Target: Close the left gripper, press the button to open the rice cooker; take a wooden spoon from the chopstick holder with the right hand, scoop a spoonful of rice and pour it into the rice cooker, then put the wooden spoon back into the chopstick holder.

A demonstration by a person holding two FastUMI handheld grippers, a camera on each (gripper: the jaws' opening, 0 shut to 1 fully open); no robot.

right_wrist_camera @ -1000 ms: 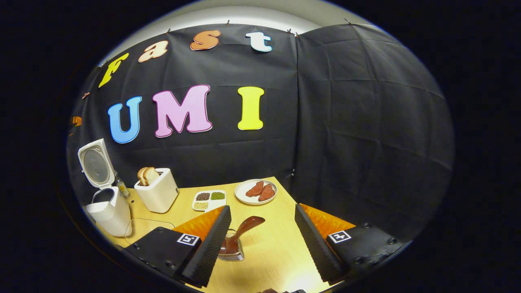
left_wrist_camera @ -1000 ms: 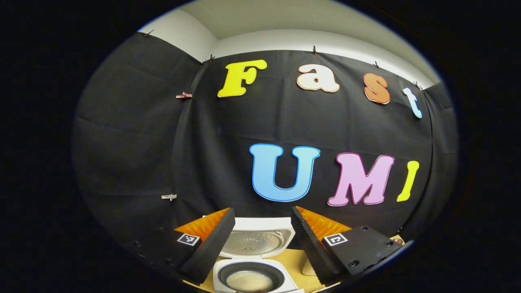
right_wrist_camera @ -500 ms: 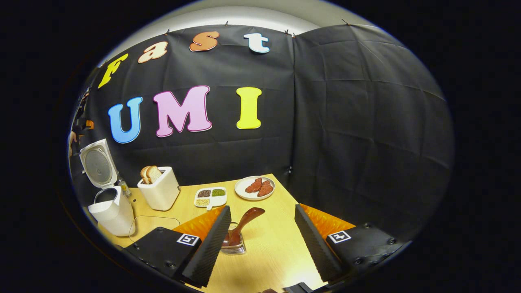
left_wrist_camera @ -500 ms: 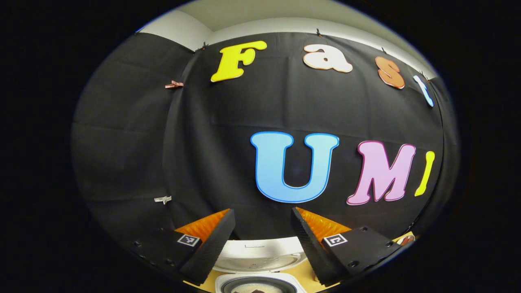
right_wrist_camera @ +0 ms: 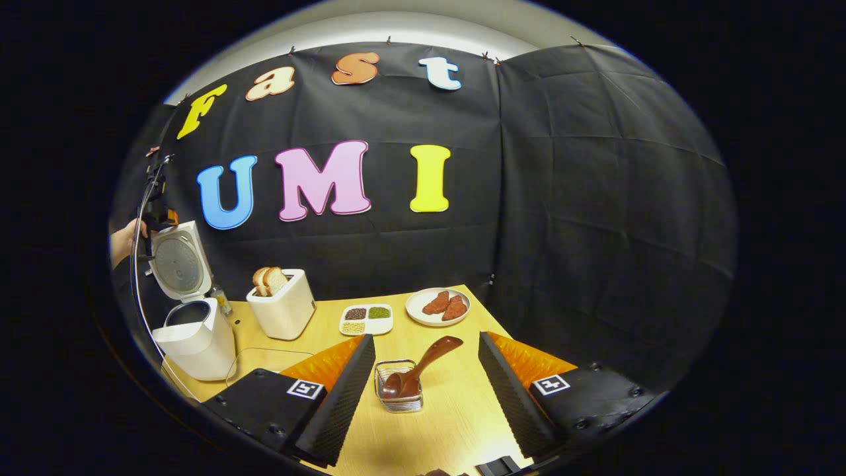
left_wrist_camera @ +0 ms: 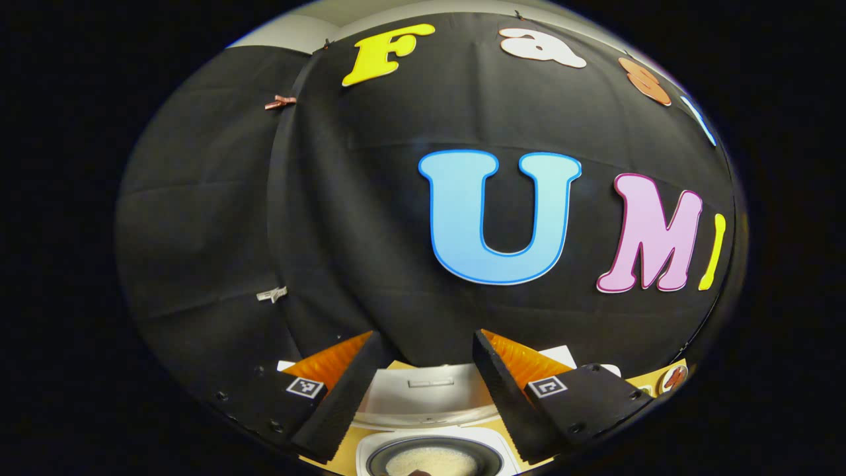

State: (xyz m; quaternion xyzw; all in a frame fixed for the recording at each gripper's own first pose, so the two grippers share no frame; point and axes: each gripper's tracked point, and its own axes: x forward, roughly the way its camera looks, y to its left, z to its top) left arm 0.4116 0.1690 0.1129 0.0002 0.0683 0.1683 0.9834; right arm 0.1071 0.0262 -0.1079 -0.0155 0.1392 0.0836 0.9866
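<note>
Now both hand-held grippers spread, rice cooker (right_wrist_camera: 192,324) lid up, wooden spoon (right_wrist_camera: 423,367) in chopstick holder (right_wrist_camera: 398,390)

glossy wooden spoon (right_wrist_camera: 423,363), matt wood table (right_wrist_camera: 456,416)

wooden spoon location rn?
Right gripper view, low centre: the wooden spoon stands tilted in the chopstick holder on the table, between the right gripper's open fingers, nearer than the divided dish.

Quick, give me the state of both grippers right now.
Left gripper: jaws open, holding nothing, above the open rice cooker.
Right gripper: jaws open, holding nothing; the wooden spoon sits in its holder.
</note>
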